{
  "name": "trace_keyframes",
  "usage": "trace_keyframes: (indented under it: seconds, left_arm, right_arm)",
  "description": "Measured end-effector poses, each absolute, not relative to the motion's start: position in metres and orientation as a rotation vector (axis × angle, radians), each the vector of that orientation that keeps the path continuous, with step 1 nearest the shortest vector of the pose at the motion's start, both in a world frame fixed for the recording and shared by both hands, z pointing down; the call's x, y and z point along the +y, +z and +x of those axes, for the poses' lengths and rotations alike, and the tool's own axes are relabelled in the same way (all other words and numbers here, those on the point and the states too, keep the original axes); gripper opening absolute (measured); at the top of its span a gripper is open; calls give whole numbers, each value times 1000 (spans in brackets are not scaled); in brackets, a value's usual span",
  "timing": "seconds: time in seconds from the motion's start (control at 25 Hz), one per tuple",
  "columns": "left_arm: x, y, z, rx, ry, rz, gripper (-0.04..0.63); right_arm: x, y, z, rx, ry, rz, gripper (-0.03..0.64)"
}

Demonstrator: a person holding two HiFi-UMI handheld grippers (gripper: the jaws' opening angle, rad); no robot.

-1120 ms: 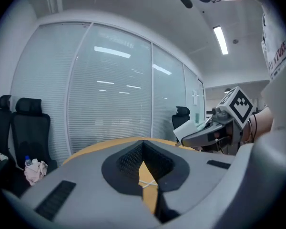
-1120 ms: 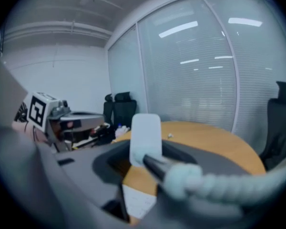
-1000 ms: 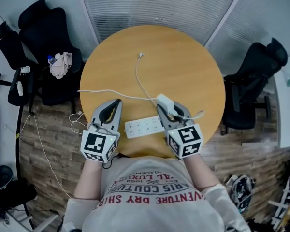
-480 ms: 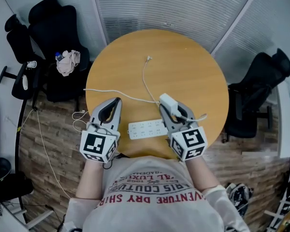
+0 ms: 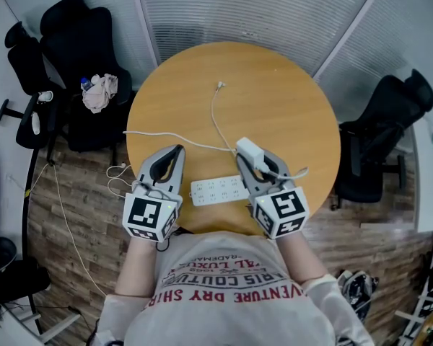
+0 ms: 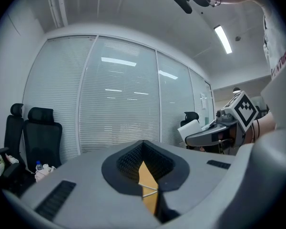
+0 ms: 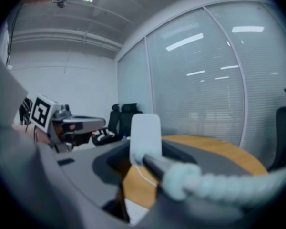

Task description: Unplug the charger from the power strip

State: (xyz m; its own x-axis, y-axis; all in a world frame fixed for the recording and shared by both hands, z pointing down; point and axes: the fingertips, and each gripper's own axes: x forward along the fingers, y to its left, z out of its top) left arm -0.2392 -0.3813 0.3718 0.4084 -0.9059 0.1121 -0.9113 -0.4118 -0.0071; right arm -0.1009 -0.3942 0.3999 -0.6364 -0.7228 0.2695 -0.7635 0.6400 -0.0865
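My right gripper [image 5: 250, 157] is shut on the white charger [image 5: 247, 151], held just above the round wooden table [image 5: 281, 107]. The right gripper view shows the charger [image 7: 145, 132] upright between the jaws, with a braided white cord [image 7: 214, 182] lying across them. A thin white cable [image 5: 213, 115] runs from the charger toward the table's far side. The white power strip [image 5: 216, 189] lies flat between both grippers, apart from the charger. My left gripper [image 5: 175, 153] hovers left of the strip, shut and holding nothing; its jaws [image 6: 150, 187] leave only a slit.
A second white cord [image 5: 166, 137] crosses the table and drops off its left edge to the wood floor. Black office chairs stand at the left [image 5: 72, 42], one with a cloth [image 5: 99, 92] on it, and at the right [image 5: 386, 128]. Glass walls with blinds lie behind.
The view has shifted slightly. Both grippers, the charger and the power strip keep the same places on the table.
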Motion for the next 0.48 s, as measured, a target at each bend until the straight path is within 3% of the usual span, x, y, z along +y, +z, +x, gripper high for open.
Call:
trace_keyframes:
  seconds: [0.48]
  left_arm:
    - [-381, 371, -239, -1656, 148, 2582, 32]
  right_arm:
    - [-392, 403, -106, -2641, 297, 1216, 154]
